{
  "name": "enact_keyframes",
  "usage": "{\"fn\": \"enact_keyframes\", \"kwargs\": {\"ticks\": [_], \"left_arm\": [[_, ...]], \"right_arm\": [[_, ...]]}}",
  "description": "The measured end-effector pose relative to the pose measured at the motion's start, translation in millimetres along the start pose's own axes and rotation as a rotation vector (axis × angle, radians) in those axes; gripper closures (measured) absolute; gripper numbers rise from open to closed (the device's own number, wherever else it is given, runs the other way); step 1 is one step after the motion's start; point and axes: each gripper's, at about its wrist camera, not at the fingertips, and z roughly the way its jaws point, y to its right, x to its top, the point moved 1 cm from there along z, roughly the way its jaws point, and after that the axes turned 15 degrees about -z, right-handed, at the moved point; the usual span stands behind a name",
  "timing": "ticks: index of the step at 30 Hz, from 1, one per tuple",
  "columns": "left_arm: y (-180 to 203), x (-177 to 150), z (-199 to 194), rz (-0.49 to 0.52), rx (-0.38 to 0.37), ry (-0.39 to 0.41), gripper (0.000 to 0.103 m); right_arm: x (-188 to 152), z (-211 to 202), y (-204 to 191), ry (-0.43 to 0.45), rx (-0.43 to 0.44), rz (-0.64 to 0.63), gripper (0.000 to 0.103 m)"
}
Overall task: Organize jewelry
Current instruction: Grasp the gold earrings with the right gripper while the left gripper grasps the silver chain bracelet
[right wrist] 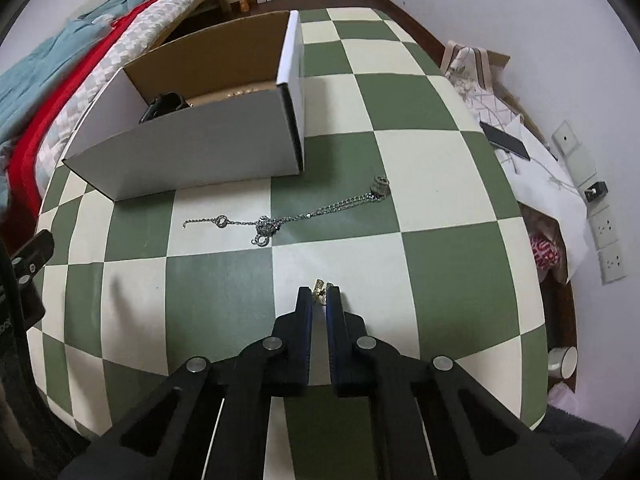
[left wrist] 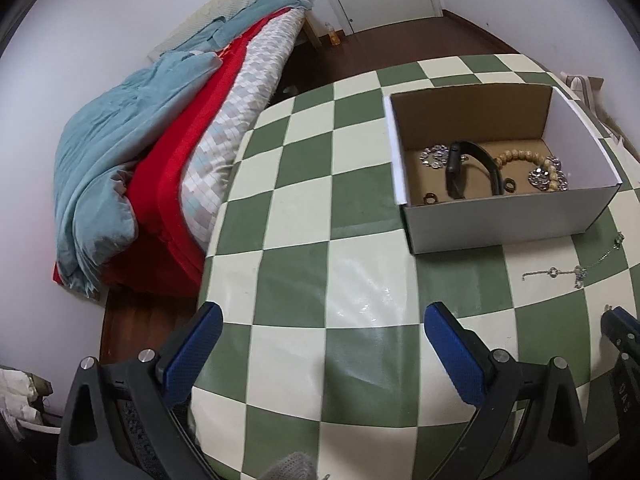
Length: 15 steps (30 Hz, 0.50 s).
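The small gold piece (right wrist: 321, 290) shows only its tip (the rest sits hidden between the right gripper's (right wrist: 320, 300) fingers).

1. A table (left wrist: 352, 208) in a green-and-cream checked cover fills the middle of both views; it shines in the lower centre of the left wrist view.
2. There's an open cardboard box (left wrist: 508, 220) sitting flat on it, upper right in the left view, upper left in the right wrist view (right wrist: 192, 156).
3. A silver chain (right wrist: 288, 220) lies stretched across the checks just below the box, centre of the right view, apart from the box wall.
4. Same chain (left wrist: 576, 270) shows at the left view's right edge.
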Motion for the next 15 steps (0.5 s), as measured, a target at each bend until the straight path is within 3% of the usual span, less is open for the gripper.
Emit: {"fn": "enact_keyframes", "kwargs": {"ticks": [3,7,11,15], "left_arm": [[11,0,-4,0.027,-0.039,0.003,0.000],[44,-2,-16,0.094,-0.163,-0.010,0.001],[90,-8,-18,0.175,-0.299,-0.076,0.001],[129,-17,-15,0.255,-0.326,-0.097,0.011]], "right_arm": [[-3,-3,15,0.015,0.027,0.064,0.097],[-11,-11,49,0.034,0.041,0.174,0.097],[-17,-15,74,0.038,0.037,0.233,0.097],[-24,-13,92,0.032,0.025,0.262,0.097]]}}
